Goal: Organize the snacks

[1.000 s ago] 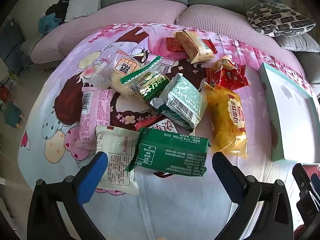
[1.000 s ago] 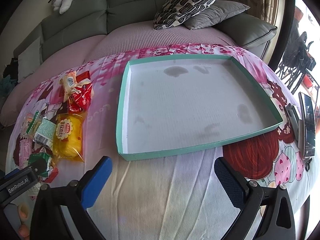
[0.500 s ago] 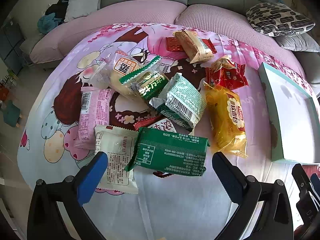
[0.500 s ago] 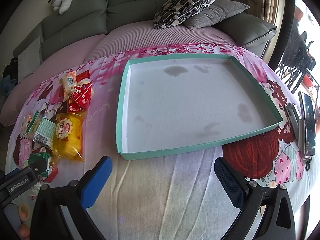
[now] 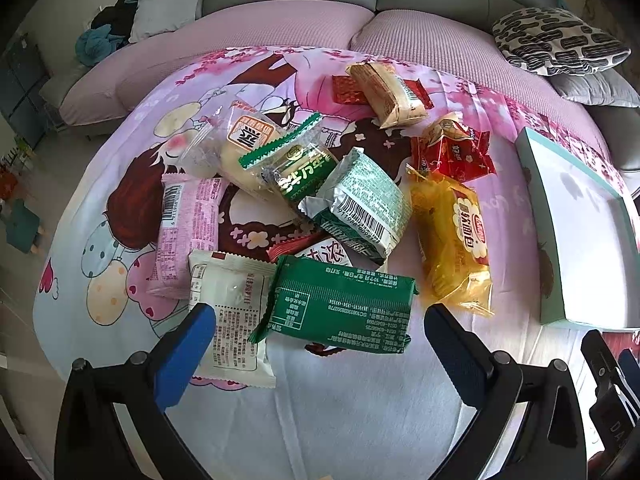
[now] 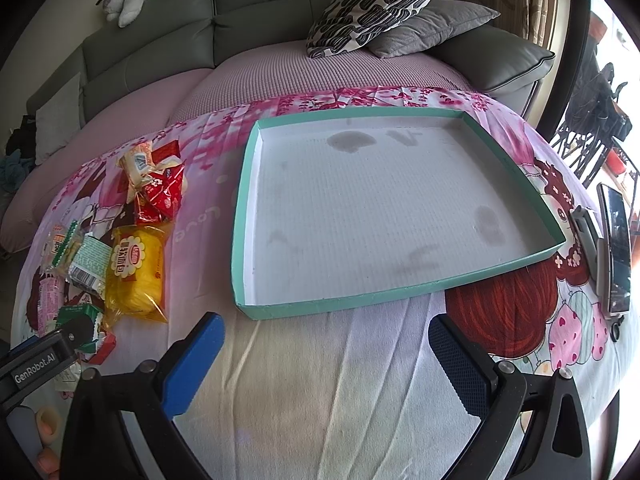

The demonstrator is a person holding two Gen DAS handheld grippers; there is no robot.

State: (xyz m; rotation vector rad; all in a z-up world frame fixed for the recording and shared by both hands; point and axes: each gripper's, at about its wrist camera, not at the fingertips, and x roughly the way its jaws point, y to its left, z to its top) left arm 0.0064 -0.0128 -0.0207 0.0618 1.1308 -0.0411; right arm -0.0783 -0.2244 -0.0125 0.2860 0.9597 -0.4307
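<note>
Several snack packets lie in a heap on a pink cartoon-print cloth. Nearest my open, empty left gripper (image 5: 320, 344) is a dark green packet (image 5: 340, 304), with a white packet (image 5: 230, 312) to its left under my left fingertip. A yellow packet (image 5: 452, 240), a pale green packet (image 5: 360, 204), a pink packet (image 5: 188, 228), a red packet (image 5: 452, 152) and a tan packet (image 5: 388, 92) lie beyond. An empty teal-rimmed white tray (image 6: 400, 300) lies in front of my open, empty right gripper (image 6: 324, 352); it also shows in the left wrist view (image 5: 536, 216).
A grey sofa with a mauve cover (image 6: 280, 72) and a patterned cushion (image 6: 372, 4) lies behind the cloth. A phone (image 6: 616, 248) and a small grey device (image 6: 586, 236) lie at the cloth's right edge. The left gripper's body (image 6: 36, 360) shows at lower left.
Both views have shifted only slightly; the left gripper has drifted a little toward the dark green packet. Nothing was grasped or moved.
</note>
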